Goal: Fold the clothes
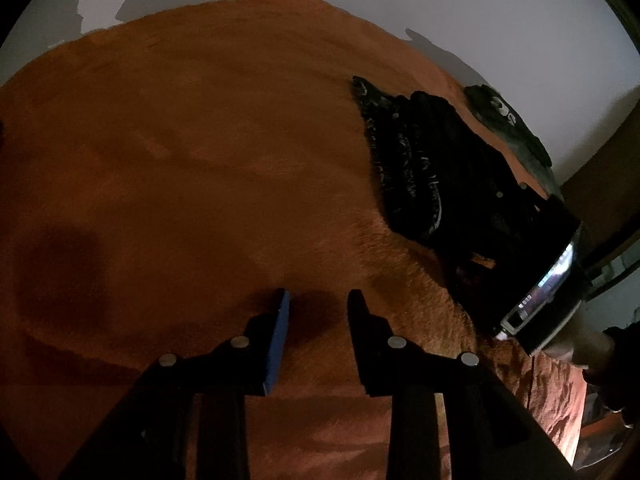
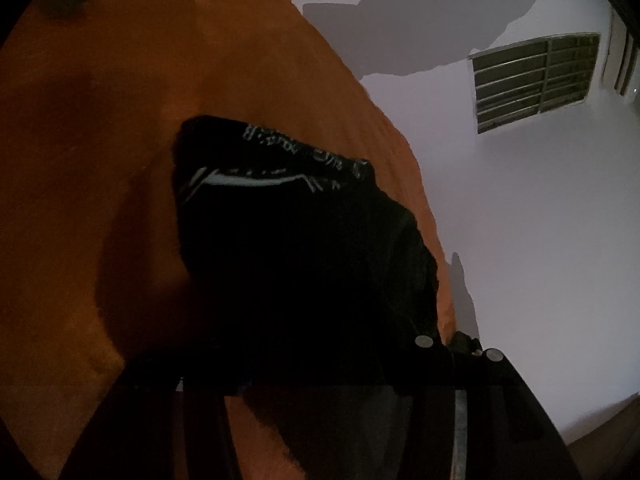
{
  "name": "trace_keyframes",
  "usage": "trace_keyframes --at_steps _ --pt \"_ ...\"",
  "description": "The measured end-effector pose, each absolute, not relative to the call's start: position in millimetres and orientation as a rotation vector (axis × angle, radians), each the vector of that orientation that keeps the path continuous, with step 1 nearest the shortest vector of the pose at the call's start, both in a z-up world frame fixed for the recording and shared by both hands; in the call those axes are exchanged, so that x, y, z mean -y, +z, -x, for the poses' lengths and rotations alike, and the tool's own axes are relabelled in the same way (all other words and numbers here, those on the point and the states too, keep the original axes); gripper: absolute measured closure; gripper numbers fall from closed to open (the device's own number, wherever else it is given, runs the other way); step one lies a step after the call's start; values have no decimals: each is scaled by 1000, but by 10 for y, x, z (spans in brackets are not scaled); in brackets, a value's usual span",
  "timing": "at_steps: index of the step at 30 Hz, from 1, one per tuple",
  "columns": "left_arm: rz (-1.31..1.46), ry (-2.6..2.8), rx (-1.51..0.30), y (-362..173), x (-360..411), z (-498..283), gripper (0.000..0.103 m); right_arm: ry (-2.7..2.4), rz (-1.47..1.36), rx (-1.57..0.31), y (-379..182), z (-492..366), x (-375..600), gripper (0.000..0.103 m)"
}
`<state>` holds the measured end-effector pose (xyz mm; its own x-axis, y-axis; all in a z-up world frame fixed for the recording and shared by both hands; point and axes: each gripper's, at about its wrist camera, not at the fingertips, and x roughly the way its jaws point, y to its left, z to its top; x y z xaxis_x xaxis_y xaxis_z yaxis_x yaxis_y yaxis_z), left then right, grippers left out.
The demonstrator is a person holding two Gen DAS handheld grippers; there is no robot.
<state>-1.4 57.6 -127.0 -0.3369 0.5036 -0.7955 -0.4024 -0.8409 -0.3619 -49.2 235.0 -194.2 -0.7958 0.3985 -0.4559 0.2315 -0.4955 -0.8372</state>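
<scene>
A black garment with white print (image 1: 412, 168) lies bunched on the orange blanket (image 1: 192, 152) at the right. My left gripper (image 1: 320, 294) hovers open over bare blanket to the left of the garment, with nothing between its fingers. My right gripper (image 1: 492, 240) reaches into the near end of the garment from the right. In the right wrist view the black garment (image 2: 288, 248) fills the space where the fingers lie and hides them, so I cannot see whether they press on the cloth.
A second dark garment with a white logo (image 1: 504, 120) lies beyond the first at the blanket's far right edge. A white wall (image 2: 540, 240) with a barred window (image 2: 536, 80) stands past the bed. A person's hand (image 1: 592, 348) holds the right gripper.
</scene>
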Motion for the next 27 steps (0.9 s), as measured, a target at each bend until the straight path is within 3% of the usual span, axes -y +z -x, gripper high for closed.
trace_keyframes --at_steps 5,7,9,10,17,21,27 --pt "1349 2205 132 -1246 -598 -1 71 2425 904 1577 -1957 562 -2300 56" --pt "1343 2209 128 -1240 -626 -11 70 2422 892 1609 -1959 607 -2304 65" --pt "1328 2209 111 -1235 -676 -15 70 2423 892 1610 -1869 684 -2328 91" --pt "1313 2210 104 -1222 -710 -20 70 2451 899 1560 -1763 713 -2357 95" --pt "1171 2179 156 -971 -896 -54 70 2773 1132 915 -605 747 -2770 97" --pt "1030 2169 193 -598 -1038 -48 70 2905 1197 672 89 668 -2910 97" --pt "810 2135 193 136 -1177 -220 70 3083 1328 45 1077 392 -3246 97"
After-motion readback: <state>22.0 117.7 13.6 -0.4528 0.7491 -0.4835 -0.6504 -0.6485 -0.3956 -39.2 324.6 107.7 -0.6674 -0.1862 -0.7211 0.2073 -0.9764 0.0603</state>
